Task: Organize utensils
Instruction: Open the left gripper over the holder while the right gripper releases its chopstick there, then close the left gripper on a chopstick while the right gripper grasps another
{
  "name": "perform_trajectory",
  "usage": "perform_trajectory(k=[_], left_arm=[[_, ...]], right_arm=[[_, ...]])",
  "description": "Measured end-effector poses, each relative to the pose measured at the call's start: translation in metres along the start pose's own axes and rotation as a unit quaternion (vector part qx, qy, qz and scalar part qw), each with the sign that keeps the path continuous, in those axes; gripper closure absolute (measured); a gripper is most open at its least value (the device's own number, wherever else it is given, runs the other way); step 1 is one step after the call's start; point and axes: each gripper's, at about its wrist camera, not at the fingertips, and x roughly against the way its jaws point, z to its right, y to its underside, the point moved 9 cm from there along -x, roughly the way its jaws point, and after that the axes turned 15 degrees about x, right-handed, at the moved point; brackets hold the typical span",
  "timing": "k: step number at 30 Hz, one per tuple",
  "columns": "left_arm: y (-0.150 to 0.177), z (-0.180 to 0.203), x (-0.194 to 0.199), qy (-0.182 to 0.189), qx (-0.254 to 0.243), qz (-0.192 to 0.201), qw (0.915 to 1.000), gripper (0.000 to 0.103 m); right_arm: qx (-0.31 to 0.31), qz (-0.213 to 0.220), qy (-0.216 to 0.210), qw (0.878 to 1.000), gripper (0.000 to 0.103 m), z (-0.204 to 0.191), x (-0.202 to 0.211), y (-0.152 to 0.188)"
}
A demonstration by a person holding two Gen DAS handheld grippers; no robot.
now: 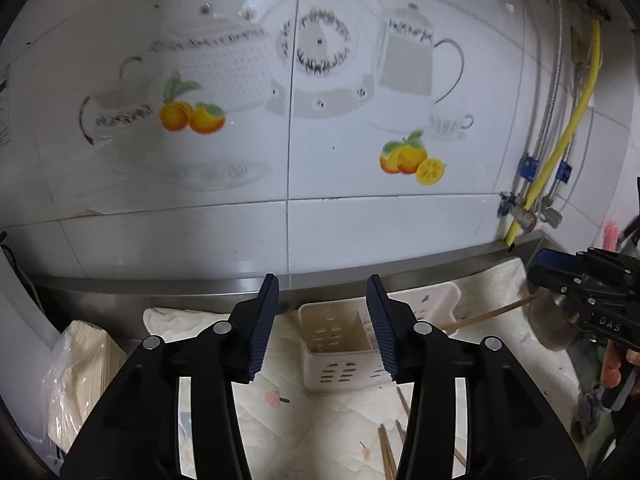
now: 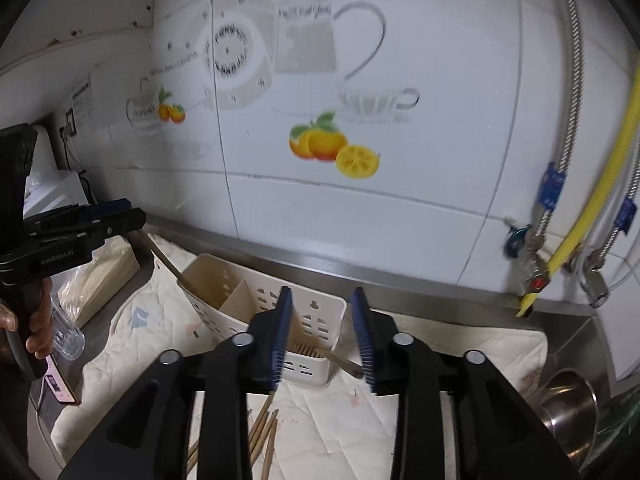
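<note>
- Now both tools stand open and empty: left tool [image 1: 323,326], right tool [image 2: 323,338], over the cream slotted plastic utensil caddy [image 2: 308,364].
- Next, I judge, pick up the loose brown wooden chopsticks [image 2: 262,428] on the near cloth.

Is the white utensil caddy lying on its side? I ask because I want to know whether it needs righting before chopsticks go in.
No: the white utensil caddy stands upright on the quilted cloth, its open top facing up.

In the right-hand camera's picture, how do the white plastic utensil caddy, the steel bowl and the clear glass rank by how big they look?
Largest to smallest as they appear:
1. White plastic utensil caddy
2. Steel bowl, cut off by the picture's edge
3. Clear glass, partly hidden behind a hand

The fisheye lens shrinks things near the edges, so true sizes may differ.
</note>
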Motion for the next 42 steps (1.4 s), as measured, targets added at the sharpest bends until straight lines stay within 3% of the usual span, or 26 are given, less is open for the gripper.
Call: perform_trajectory(k=[4, 12, 27, 35, 42], left_arm=[[0.011, 0.0, 0.025, 0.001, -0.003, 0.014, 0.9999, 0.052], [0.068, -0.01, 0.056, 0.003, 0.004, 0.01, 0.9999, 0.048], [0.199, -0.043, 0.067, -0.012, 0.036, -0.056, 0.9977, 0.048], [0.246, -0.043, 0.068, -0.008, 0.039, -0.09, 0.9952, 0.048], [0.278, -0.036, 0.063, 0.003, 0.038, -0.121, 0.992, 0.048]], right_arm=[[0.004, 0.023, 0.01, 1.0, 0.058, -0.008, 0.029, 0.007], [0.005, 0.032, 0.002, 0.999, 0.054, -0.044, 0.062, 0.059], [-0.01, -0.035, -0.002, 0.999, 0.054, -0.108, 0.054, 0.189], [-0.031, -0.075, -0.032, 0.996, 0.065, -0.134, 0.04, 0.241], [-0.05, -0.101, -0.047, 0.993, 0.075, -0.141, 0.029, 0.266]])
